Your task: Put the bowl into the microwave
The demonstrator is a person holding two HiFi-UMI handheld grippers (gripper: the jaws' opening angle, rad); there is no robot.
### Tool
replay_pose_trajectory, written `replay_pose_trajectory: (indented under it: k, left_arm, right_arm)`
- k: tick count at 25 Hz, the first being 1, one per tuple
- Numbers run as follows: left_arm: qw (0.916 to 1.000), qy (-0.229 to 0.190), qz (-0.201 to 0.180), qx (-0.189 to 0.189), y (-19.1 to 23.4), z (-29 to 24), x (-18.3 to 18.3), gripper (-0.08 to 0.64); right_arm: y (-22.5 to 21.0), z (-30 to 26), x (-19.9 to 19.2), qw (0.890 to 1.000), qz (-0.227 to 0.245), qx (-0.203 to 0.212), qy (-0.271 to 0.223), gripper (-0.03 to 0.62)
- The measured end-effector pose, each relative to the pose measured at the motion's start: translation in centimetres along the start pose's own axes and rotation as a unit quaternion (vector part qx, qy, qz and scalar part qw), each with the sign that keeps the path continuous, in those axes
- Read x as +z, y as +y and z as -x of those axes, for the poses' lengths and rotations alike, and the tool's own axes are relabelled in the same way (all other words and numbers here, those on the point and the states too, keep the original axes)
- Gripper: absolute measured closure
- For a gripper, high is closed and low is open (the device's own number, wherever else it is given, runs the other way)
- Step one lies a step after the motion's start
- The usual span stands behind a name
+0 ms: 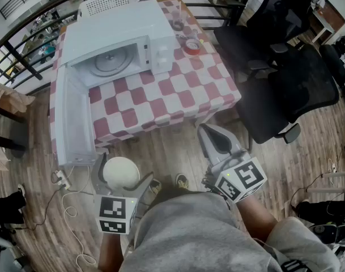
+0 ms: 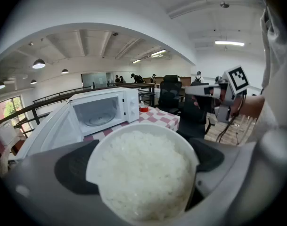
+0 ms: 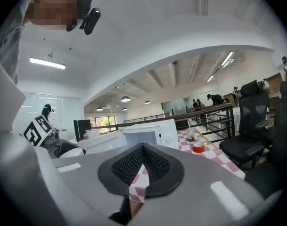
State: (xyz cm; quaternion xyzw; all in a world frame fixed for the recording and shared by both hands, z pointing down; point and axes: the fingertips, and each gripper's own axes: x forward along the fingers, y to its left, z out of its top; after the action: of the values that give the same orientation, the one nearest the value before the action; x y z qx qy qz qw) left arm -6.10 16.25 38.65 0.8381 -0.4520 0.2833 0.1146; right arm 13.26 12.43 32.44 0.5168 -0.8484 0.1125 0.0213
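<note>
Near checkered table (image 1: 178,95): left hand-held gripper (image 2: 141,160) clamps bowl (image 1: 120,173); right hand-held gripper (image 1: 209,134) seemingly closed.

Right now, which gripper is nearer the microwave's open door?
Left. The left gripper, shut on the bowl, is just off the microwave door at its free end; the right gripper, fingers together, empty, sits farther right by the table front edge.

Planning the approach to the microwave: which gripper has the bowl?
The left gripper: the white bowl of rice sits clamped between its pads. The right gripper is shut with nothing in it.
</note>
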Motion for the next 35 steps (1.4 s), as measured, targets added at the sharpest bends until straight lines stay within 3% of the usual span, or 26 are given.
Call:
replay_pose_trajectory:
  k: [6,14,35]
  left_arm:
    - [1.0000,-0.007,0.004,0.000,0.6,0.0,0.2,-0.025]
    - [0.9999,-0.011,0.002,-0.008,2.1,0.1,0.3,-0.025]
    - [0.9988,-0.032,-0.009,-0.036,6.0,1.4,-0.3,-0.026]
  right_arm:
    - [1.0,-0.6,0.3,1.000,0.001,0.012,-0.006,0.592]
    - [1.4,-1.7,0.5,1.000,0.002,-0.008,-0.011,0.592]
    - [7.1,-4.9,-0.6,1.000,-0.011,-0.003,-0.012,0.592]
